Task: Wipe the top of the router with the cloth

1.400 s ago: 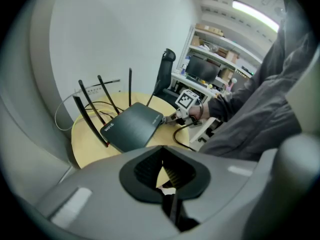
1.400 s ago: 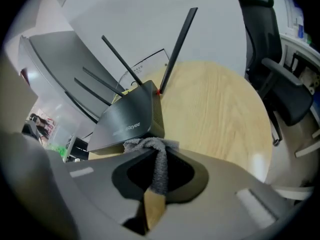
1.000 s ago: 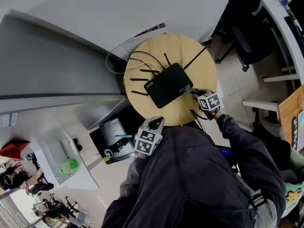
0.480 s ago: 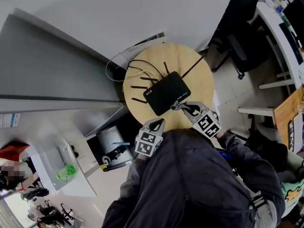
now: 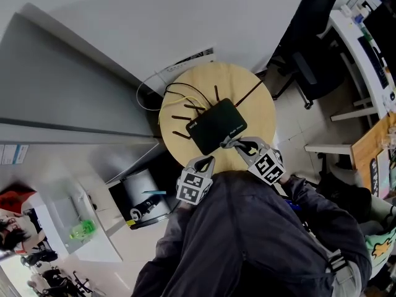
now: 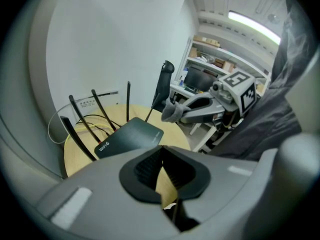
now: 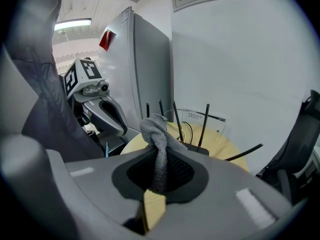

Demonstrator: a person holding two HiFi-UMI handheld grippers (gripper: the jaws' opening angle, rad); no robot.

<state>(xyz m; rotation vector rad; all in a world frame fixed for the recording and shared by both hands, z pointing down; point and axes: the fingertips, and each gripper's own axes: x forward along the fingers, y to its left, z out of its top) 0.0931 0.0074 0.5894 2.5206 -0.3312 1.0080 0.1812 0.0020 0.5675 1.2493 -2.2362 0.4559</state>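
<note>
Wiping starts from where your right gripper [image 5: 232,143] hangs, at the near edge of the router [image 5: 216,126], with its jaws pinched on the grey cloth [image 7: 156,132]. A bunched tuft of the cloth stands out past the jaw tips and sits at or just above that edge; I can't tell whether it touches the router.

Lower the tuft until fabric, not jaw, presses on the black lid. Then draw it in straight, overlapping strokes from the router's near edge toward its far edge. Only a small wad is exposed, so I judge you need several passes to cover the whole top.

Ease off before the antennas [image 5: 183,119] that fan out from the router's far and left sides, and before the cables [image 5: 180,90] behind the router. A snag there could drag the router, which is likely light, across the round table [image 5: 265,107] under it.

Your left gripper [image 5: 206,160] hovers off the router's near-left corner, its jaws drawn together with nothing between them. If the router slides under the strokes, set those closed tips against its left edge as a stop, clear of the cloth's path.
</note>
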